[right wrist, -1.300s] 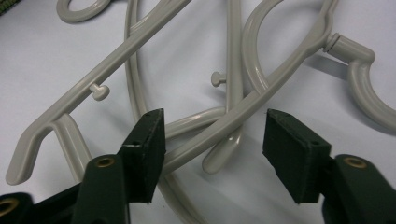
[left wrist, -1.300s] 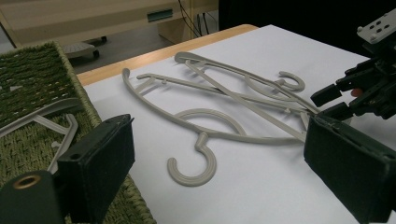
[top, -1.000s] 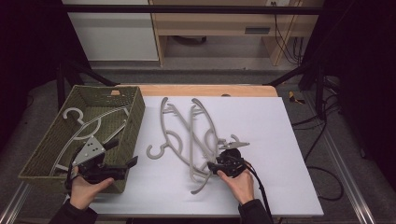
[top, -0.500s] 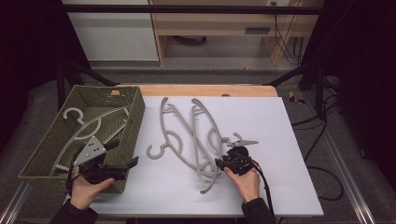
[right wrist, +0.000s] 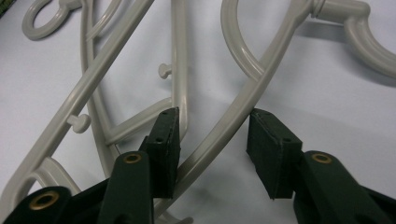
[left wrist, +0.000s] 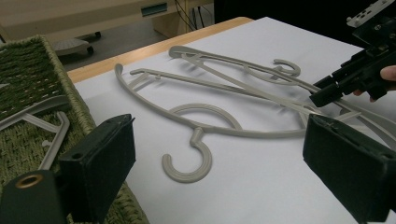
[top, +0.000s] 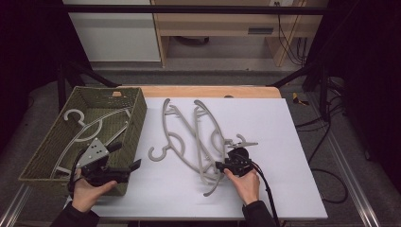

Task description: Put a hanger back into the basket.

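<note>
Now, the hanger point(right wrist: 243, 112) in play is the nearest of the grey plastic pile lying on the white table point(top: 283, 142), just right of the basket point(top: 135, 118). Its curved arm runs between the jaws of the right gripper point(right wrist: 212, 135): one pad is at the bar, the other stands clear, so it's a straddle, no pinch yet. The jaws have just eased a little wider, likely to seat the bar squarely before closing. The hanger looks slim, smooth and rounded, with small pegs and a thick hook, tangled across two others point(top: 179, 137). The left gripper point(left wrist: 215, 163) waits spread wide by the basket, where more hangers point(top: 90, 125) already lie, probably the destination.
</note>
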Motion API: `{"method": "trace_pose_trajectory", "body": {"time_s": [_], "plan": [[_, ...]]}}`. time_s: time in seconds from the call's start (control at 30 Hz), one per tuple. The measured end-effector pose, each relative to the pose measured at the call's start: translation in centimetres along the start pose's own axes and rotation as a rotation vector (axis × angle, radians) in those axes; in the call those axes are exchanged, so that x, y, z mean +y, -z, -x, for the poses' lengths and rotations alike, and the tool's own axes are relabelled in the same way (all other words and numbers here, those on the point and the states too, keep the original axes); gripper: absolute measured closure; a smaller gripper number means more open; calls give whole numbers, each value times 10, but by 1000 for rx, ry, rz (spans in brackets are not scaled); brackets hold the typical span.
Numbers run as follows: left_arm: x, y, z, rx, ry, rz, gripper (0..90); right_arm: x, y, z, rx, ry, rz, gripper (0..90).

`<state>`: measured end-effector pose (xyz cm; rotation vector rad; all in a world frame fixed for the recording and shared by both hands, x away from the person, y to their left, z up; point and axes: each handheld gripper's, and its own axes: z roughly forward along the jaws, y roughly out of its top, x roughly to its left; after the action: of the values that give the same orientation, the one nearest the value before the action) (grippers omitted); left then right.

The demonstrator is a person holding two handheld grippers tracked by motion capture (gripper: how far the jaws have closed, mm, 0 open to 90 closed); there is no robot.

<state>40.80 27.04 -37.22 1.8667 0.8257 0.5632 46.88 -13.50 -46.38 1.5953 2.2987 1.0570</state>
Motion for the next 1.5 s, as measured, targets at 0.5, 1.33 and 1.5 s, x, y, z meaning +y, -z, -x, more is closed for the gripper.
{"method": "trace_pose_trajectory", "body": {"time_s": [0.5, 1.33, 1.5], "plan": [[0, 1, 0, 3, -1, 1, 89, 1, 5, 17, -86, -40, -30, 753], [2, 2, 3, -7, -8, 2, 90, 9, 72, 46, -124, -38, 205, 827], [5, 4, 5, -15, -17, 1, 90, 13, 89, 42, -32, 68, 234, 827]]}}
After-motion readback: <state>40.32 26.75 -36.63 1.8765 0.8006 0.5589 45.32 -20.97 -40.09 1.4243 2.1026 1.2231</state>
